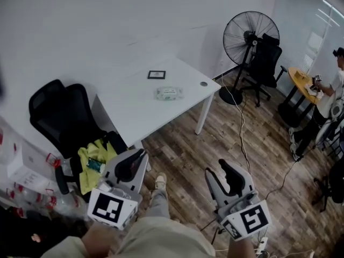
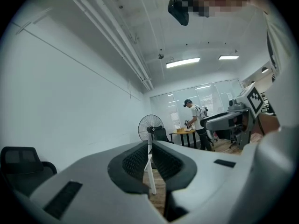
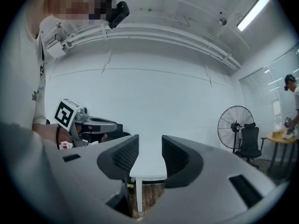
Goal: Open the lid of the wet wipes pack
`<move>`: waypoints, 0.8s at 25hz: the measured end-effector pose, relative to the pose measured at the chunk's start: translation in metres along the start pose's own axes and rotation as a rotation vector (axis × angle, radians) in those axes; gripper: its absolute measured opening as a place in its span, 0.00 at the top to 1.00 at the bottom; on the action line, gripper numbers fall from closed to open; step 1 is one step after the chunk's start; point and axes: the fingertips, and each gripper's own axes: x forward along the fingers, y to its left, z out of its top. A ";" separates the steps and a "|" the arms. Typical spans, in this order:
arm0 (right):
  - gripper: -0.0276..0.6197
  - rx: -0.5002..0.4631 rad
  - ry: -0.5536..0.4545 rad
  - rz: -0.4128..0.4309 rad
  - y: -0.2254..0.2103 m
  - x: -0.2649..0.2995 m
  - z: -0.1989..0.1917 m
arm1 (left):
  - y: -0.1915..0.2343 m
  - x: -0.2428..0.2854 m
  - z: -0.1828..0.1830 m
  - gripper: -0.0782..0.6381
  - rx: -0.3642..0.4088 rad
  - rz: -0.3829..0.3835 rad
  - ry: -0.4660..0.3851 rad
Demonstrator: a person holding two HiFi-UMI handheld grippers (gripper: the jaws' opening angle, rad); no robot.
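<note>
on white table [image 1: 129, 112] ahead, wet wipes pack [image 1: 169, 93] lies flat near small black frame [image 1: 156, 74], well apart from both grippers; lid detail too small to read; left gripper [image 1: 138, 156] jaws all but together, empty; right gripper [image 3: 150, 155] jaws apart, nothing between; likely step: approach; best to close in first, pin pack body with left, hook right jaw tip under lid's lip, lift slowly so pack stays put

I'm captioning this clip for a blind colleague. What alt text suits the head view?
A wipes pack lies on a white table, near a small black frame. In the foreground the left tongs and right tongs hang empty over the wood floor, short of the table. A fan and a person stand at the right.
</note>
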 end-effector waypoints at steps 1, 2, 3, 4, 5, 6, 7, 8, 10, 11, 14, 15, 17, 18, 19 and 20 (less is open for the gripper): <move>0.70 0.000 0.004 0.002 -0.005 0.007 -0.002 | 0.002 0.007 -0.004 0.83 -0.003 0.001 0.004; 0.70 0.000 0.009 0.004 -0.009 0.014 -0.004 | 0.005 0.014 -0.008 0.83 -0.005 0.002 0.007; 0.70 -0.001 0.015 0.006 -0.013 0.022 -0.006 | 0.008 0.020 -0.011 0.83 -0.007 0.002 0.011; 0.70 -0.001 0.022 0.008 -0.016 0.030 -0.008 | 0.012 0.026 -0.014 0.83 -0.008 0.002 0.015; 0.70 -0.002 0.031 0.010 -0.020 0.038 -0.011 | 0.016 0.032 -0.016 0.83 -0.009 0.002 0.020; 0.70 -0.003 0.041 0.011 -0.025 0.047 -0.014 | 0.021 0.038 -0.018 0.83 -0.012 0.003 0.027; 0.70 -0.005 0.054 0.009 -0.030 0.056 -0.017 | 0.026 0.044 -0.021 0.83 -0.015 0.004 0.035; 0.70 -0.008 0.070 0.005 -0.036 0.066 -0.020 | 0.033 0.051 -0.024 0.83 -0.018 0.005 0.045; 0.70 -0.017 0.112 -0.003 -0.048 0.090 -0.029 | 0.048 0.069 -0.032 0.83 -0.021 0.005 0.067; 0.70 -0.019 0.134 -0.004 -0.055 0.102 -0.034 | 0.056 0.079 -0.036 0.83 -0.018 0.006 0.078; 0.70 -0.017 0.189 -0.002 -0.076 0.138 -0.047 | 0.077 0.114 -0.047 0.83 -0.006 0.005 0.110; 0.70 -0.016 0.204 -0.003 -0.083 0.151 -0.051 | 0.084 0.126 -0.050 0.83 -0.006 0.002 0.122; 0.70 -0.026 0.234 -0.012 -0.096 0.177 -0.059 | 0.099 0.151 -0.059 0.83 -0.007 -0.011 0.146; 0.70 -0.046 0.252 -0.023 -0.103 0.191 -0.064 | 0.108 0.163 -0.064 0.83 -0.005 -0.017 0.157; 0.70 -0.072 0.274 -0.035 -0.109 0.205 -0.069 | 0.116 0.175 -0.068 0.83 -0.001 -0.024 0.167; 0.70 -0.096 0.299 -0.046 -0.116 0.219 -0.074 | 0.123 0.187 -0.072 0.83 0.003 -0.031 0.175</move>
